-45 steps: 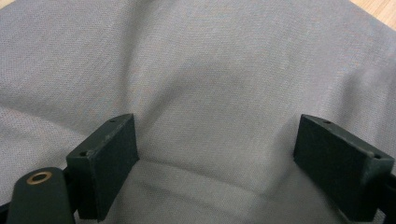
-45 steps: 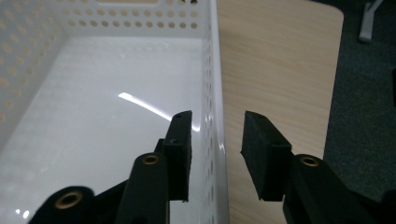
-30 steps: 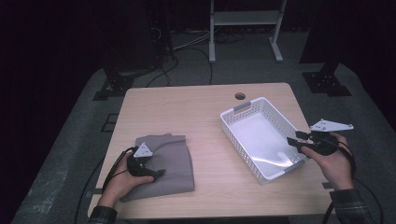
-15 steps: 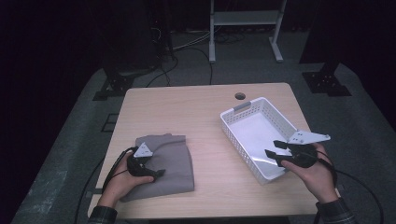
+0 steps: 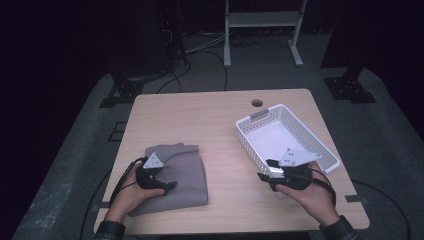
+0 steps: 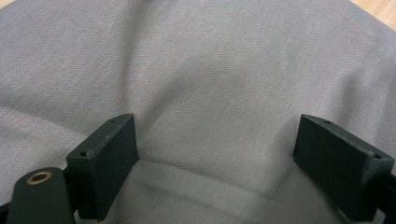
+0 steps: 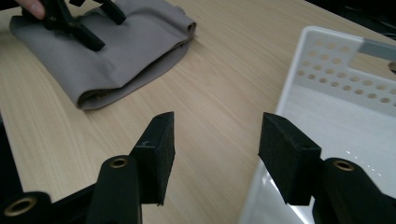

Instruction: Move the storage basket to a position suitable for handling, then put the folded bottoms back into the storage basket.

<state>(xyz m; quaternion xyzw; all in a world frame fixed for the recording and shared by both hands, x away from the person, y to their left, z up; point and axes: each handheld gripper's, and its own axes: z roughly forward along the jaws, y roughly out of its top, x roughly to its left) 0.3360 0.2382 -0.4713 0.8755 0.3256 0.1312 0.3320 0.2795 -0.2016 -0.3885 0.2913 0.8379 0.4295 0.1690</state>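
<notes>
Our folded grey cloth [image 5: 176, 172] lies on the near left part of the table [image 5: 200, 115]. Our left gripper [image 6: 219, 154] rests on it, jaws spread wide, fabric between them but unpinched. Our right gripper [image 7: 215, 154], jaws just opening and empty, hovers at the near corner of the white basket [image 5: 287, 137].

cloth [image 5: 185, 172]: plain grey | basket [image 5: 260, 150]: white, perforated walls | table [image 5: 200, 120]: light wood grain | tongs [image 7: 215, 140]: black
</notes>
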